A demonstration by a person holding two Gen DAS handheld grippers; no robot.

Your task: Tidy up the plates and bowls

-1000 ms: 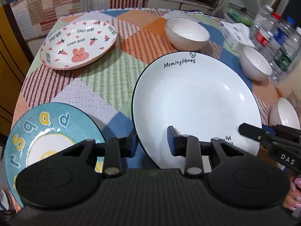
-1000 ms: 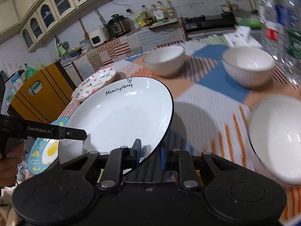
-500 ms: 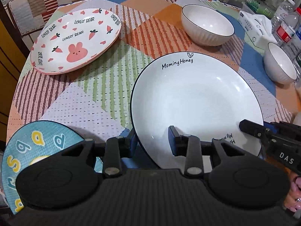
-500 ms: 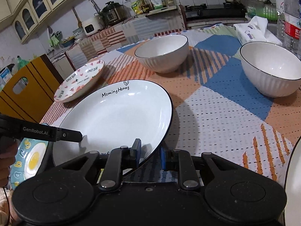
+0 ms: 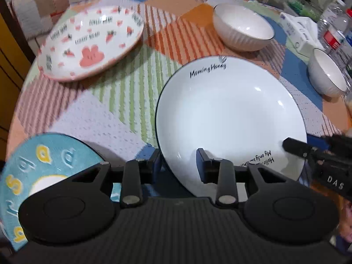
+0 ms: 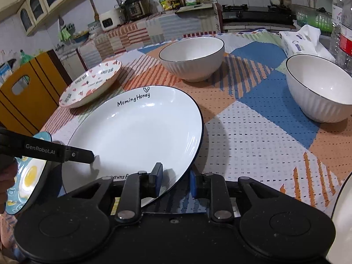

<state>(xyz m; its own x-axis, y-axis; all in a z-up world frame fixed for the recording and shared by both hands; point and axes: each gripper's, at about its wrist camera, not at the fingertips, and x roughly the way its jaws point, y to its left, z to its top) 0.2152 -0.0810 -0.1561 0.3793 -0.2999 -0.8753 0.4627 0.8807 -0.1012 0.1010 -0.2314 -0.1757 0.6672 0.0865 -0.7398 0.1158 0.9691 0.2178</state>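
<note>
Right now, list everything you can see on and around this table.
white plate: one, white with dark rim, table centre
bunny plate: one, white and pink, far left
blue plate: one, blue with yellow letters, near left
bowls: two, white, far side
tissue pack: one, white, far right
water bottles: several, clear, far right
tablecloth: one, multicoloured patchwork, covering table
counter: one, cloth-covered, behind table
left gripper: one, black, open astride white plate's left rim
right gripper: one, black, jaws just opening, astride its right rim
</note>
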